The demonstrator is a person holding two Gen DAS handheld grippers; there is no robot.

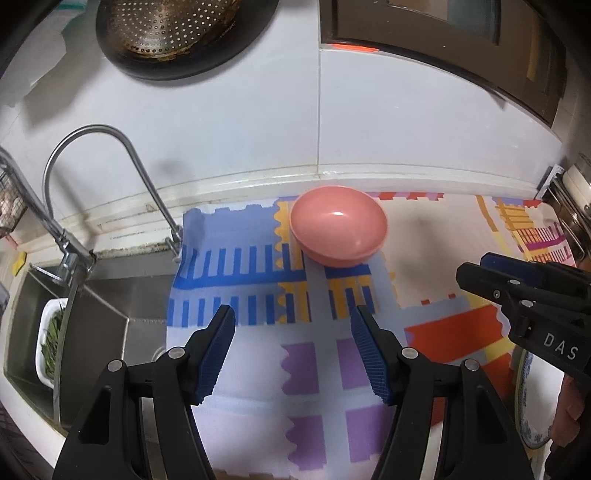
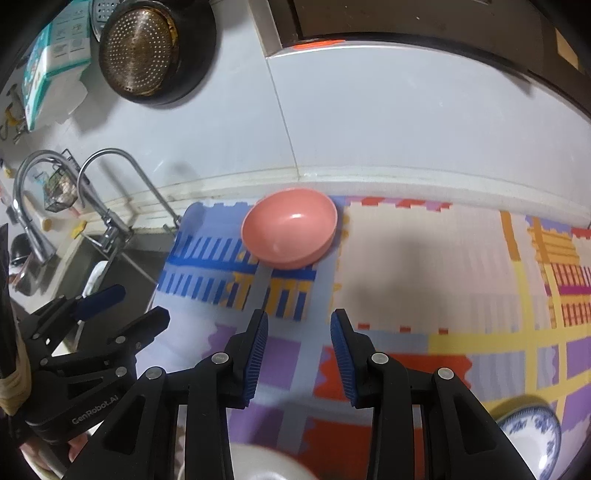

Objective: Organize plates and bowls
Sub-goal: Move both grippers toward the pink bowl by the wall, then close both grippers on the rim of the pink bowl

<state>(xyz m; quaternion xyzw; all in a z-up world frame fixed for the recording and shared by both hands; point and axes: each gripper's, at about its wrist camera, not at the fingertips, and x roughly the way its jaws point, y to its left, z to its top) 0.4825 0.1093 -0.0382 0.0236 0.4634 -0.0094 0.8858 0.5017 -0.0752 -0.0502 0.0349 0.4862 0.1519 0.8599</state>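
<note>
A pink bowl rests upright at the back of a colourful patterned mat, close to the wall. My left gripper hovers over the mat in front of the bowl, open, with nothing between its blue pads. My right gripper hangs beside it to the right, also short of the bowl, its jaws apart and empty. A blue-and-white plate lies near the mat's front right. A white dish rim shows under the right gripper.
A steel sink with a curved faucet lies left of the mat; a white tray of greens sits in it. A metal colander hangs on the wall above. A rack stands at the far right.
</note>
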